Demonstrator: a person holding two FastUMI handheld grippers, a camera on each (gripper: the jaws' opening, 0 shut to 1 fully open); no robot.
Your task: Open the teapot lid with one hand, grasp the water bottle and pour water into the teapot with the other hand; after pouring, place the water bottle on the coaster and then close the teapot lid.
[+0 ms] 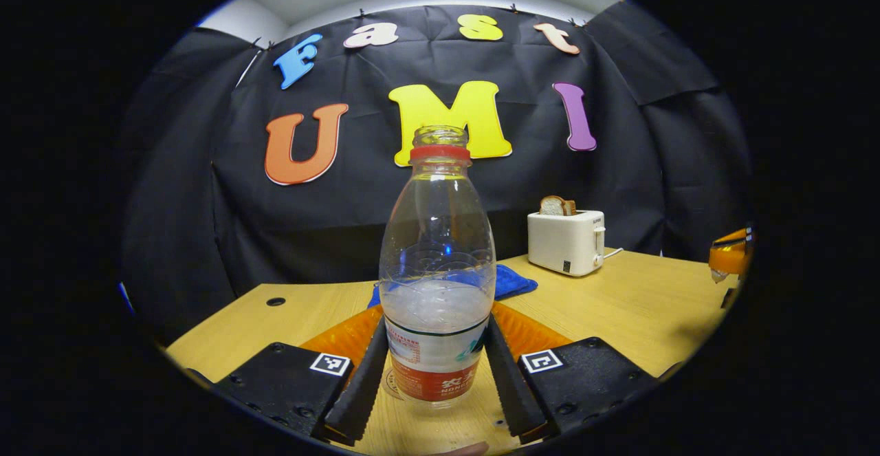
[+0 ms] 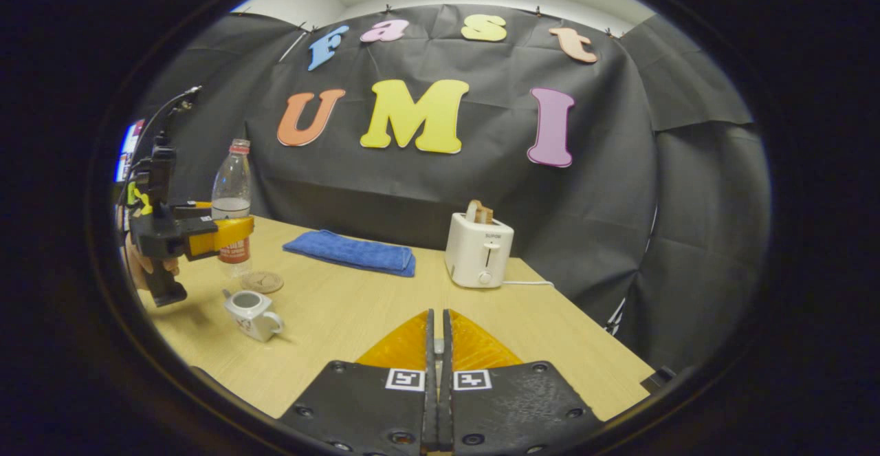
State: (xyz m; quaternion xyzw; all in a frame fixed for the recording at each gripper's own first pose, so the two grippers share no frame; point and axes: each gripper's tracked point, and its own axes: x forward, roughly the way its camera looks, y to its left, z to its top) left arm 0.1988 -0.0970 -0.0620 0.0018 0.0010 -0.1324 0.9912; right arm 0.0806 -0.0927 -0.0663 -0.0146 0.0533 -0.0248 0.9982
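Here the clear plastic water bottle (image 1: 437, 263) with a red collar is pinched upright by the left gripper (image 1: 436, 373), above the round coaster (image 2: 261, 281). The right gripper (image 2: 437, 346) is pressed together, empty. The small white teapot (image 2: 251, 313) stands lidless; setting-down seems next, calling for a level lowering.

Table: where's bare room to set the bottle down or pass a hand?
Free: the wide stretch of table between the teapot and the toaster, in front of the blue towel. Crowded: the near-left corner, where teapot, coaster, water bottle and left gripper cluster.
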